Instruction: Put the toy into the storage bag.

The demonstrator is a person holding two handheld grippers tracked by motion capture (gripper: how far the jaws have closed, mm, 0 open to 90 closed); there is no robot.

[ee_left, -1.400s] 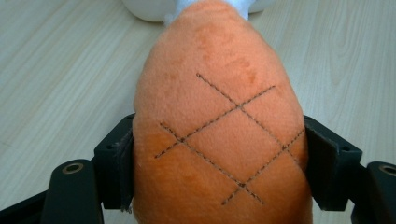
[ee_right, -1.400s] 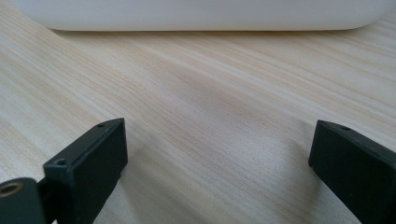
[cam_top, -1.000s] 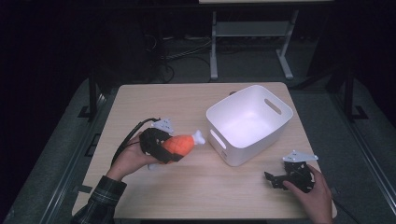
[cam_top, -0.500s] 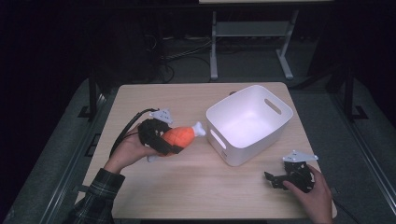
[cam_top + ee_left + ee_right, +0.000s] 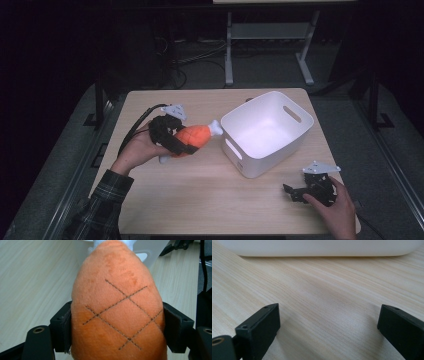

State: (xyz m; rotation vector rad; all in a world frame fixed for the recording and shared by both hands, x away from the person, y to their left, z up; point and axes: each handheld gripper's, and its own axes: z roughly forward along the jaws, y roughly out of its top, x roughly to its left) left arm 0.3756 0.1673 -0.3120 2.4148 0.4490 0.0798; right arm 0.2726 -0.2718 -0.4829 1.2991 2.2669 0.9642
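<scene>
Left gripper (image 5: 181, 142) is clamped on the orange plush drumstick (image 5: 192, 138), one black jaw pressed into each side of the toy's fat middle; in the left gripper view the drumstick (image 5: 117, 312) bulges up between the two pads, its stitched crosshatch facing the camera. From the high view the toy is raised off the wooden table (image 5: 200, 200), held in the person's left hand (image 5: 142, 150). Its white bone end points away from that gripper toward the white bin (image 5: 267, 132), which stands just ahead of the toy's tip, close but apart from it. A black cable (image 5: 135, 127) trails back from the gripper over the table's left part.

Right gripper (image 5: 295, 192) sits low on the table near the person's side, held by the right hand (image 5: 337, 207), with its jaws spread wide and nothing between them. In the right gripper view the gripper (image 5: 328, 322) shows bare wood grain between its two black tips, and the bin's white wall (image 5: 319, 247) runs across the table just ahead of it. The two grippers are well apart, with the bin's near corner lying between them.
</scene>
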